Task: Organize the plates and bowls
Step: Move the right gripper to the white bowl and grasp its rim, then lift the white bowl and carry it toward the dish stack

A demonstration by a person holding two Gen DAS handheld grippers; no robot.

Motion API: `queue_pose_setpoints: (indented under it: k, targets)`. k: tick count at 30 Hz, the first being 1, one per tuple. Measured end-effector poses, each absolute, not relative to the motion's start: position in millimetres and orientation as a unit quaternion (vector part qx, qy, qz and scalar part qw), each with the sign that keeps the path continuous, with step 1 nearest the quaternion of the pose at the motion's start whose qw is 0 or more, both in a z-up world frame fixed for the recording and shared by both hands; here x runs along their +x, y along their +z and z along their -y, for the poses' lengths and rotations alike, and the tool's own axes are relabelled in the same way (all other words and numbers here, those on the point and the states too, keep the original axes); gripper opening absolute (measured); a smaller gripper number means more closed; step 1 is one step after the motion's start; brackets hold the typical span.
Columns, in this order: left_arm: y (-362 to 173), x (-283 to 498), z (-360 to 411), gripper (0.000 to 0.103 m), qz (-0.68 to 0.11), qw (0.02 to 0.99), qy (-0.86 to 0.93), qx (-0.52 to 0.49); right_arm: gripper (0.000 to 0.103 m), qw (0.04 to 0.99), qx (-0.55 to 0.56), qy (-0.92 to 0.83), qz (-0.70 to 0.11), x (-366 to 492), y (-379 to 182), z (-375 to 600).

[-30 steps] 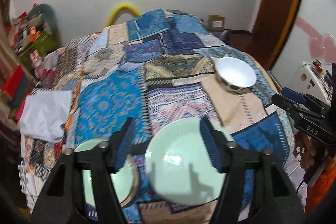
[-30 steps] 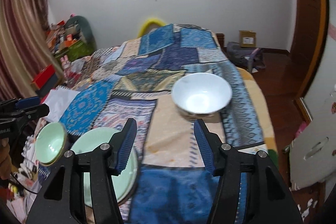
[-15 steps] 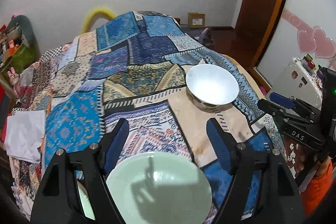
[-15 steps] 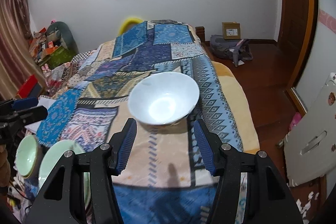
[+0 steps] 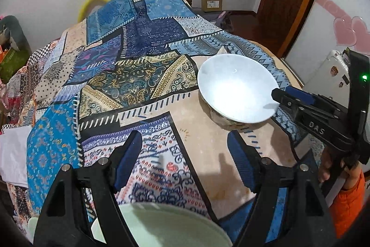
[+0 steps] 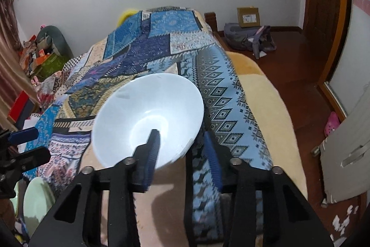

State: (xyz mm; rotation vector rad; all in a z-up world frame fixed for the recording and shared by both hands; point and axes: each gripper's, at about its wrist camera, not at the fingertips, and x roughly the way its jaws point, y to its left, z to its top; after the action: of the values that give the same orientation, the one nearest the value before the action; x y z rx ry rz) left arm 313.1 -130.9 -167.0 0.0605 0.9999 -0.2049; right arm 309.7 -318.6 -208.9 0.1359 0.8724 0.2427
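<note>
- Straddling the near rim of the white bowl [image 6: 148, 122], the right gripper [image 6: 182, 149] now has one finger inside the basin and the other outside the wall; a second ago its fingers were spread short of the bowl, so the grasp step has begun.
- Its jaws have narrowed around the rim, but I cannot tell whether the pads already pinch it. The bowl looks tilted toward the camera, which may be the lens.
- The bowl [image 5: 238, 94] sits on the beige patch of the patchwork bedspread [image 5: 129, 75], toward its right edge.
- The left gripper [image 5: 187, 161], jaws apart and holding nothing, hovers over the bedspread nearer than the bowl and to its left; it has drifted toward the bowl, and the pale green plate [image 5: 161, 226] that lay between its fingers now sits at the bottom edge of its view.
- I judge the bowl is headed for the green dishes.
- Readable writing: "DAS" on the right gripper's body [image 5: 316, 125]. The cardboard box [image 6: 248, 16] far beyond the bowl carries a label too small to read.
</note>
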Motion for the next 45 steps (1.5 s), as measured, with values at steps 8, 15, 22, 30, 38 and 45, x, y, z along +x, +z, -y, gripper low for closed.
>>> queue_pose_setpoints:
  k: [8, 15, 22, 30, 38, 45]
  targets:
    - [-184.9, 330.9, 131.1, 0.076, -0.49, 0.865, -0.101, 0.015, 0.022, 0.89, 0.062, 0.126, -0.435, 324.8, -223.2, 316.0]
    - [-190.0, 337.5, 127.2, 0.076, -0.496, 0.861, -0.108, -0.01, 0.022, 0.887, 0.034, 0.152, -0.436, 320.4, -222.8, 305.4]
    - [-200.4, 343.8, 124.0, 0.073, -0.508, 0.856, -0.099, -0.02, 0.022, 0.877, 0.028, 0.188, -0.441, 310.2, -223.0, 292.5]
    - [-221.4, 355.1, 122.7, 0.054, -0.53, 0.843, -0.084, -0.025, 0.022, 0.87, 0.025, 0.222, -0.439, 299.3, -220.5, 271.9]
    - [-240.6, 367.4, 124.9, 0.022, -0.545, 0.835, -0.075, -0.024, 0.025, 0.87, 0.035, 0.198, -0.451, 312.6, -224.3, 263.3]
    - [-240.3, 367.6, 125.1, 0.018, -0.542, 0.836, -0.079, -0.02, 0.023, 0.876, 0.01, 0.172, -0.45, 311.6, -224.6, 254.1]
